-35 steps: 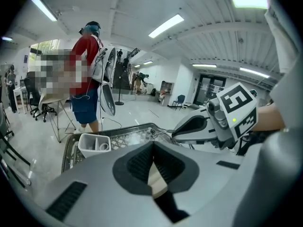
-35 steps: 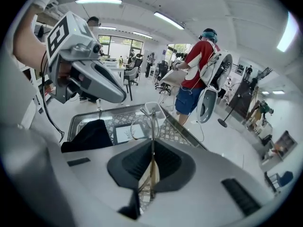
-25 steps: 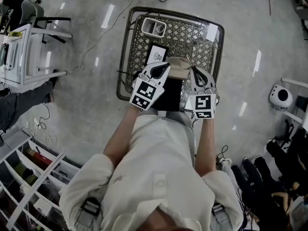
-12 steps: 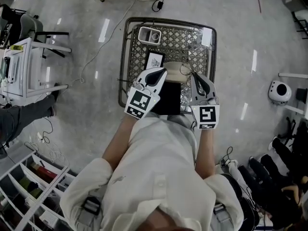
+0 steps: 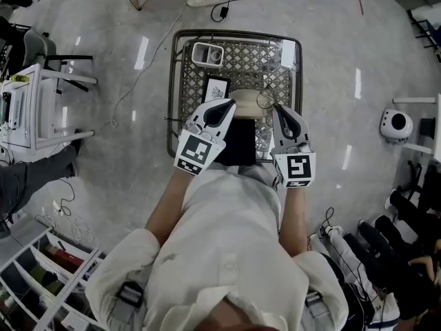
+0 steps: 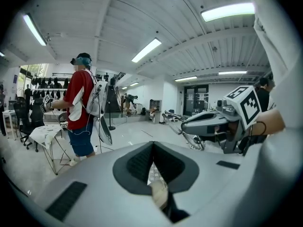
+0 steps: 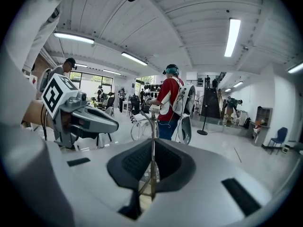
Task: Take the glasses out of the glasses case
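Observation:
Over the wire mesh table (image 5: 180, 81), my left gripper (image 5: 226, 105) is shut on the near edge of the beige glasses case (image 5: 246, 96). In the left gripper view the case (image 6: 159, 193) shows as a beige piece pinched low between the shut jaws of that gripper (image 6: 152, 167). My right gripper (image 5: 278, 107) is shut on the thin wire glasses (image 5: 264, 101), just right of the case. In the right gripper view a temple of the glasses (image 7: 153, 136) runs up from between the jaws of that gripper (image 7: 152, 167), with a lens ring to the left.
On the table lie a black pad (image 5: 239, 142), a black card with white print (image 5: 216, 88) and a white box (image 5: 209, 53). A person in a red shirt (image 6: 80, 108) stands across the room. A chair and white rack (image 5: 41, 81) are on the left, a round white device (image 5: 395, 124) on the right.
The table has shrunk and slid up in the head view. Both grippers keep their hold, and the glasses now sit slightly apart from the case, to its right.

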Demonstrator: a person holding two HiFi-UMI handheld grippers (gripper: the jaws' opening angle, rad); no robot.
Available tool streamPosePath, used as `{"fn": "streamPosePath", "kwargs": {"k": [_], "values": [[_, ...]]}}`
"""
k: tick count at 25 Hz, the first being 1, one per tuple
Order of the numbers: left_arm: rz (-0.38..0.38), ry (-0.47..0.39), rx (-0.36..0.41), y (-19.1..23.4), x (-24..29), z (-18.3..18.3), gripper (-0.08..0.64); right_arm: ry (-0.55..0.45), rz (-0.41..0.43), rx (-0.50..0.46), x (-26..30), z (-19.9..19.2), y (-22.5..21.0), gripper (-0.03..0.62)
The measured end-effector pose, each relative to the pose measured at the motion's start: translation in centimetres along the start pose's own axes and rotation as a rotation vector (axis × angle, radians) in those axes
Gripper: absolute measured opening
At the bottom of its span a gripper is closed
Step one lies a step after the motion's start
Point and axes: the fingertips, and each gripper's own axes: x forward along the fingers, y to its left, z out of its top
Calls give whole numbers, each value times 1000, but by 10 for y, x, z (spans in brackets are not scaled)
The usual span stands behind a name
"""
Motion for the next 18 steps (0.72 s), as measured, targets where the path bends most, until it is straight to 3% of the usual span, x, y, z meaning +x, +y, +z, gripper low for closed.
{"fn": "streamPosePath", "kwargs": {"k": [18], "values": [[-18,-3,-7,-14,9,1,14,-1,-21,0,-10,-1,-6,18]]}}
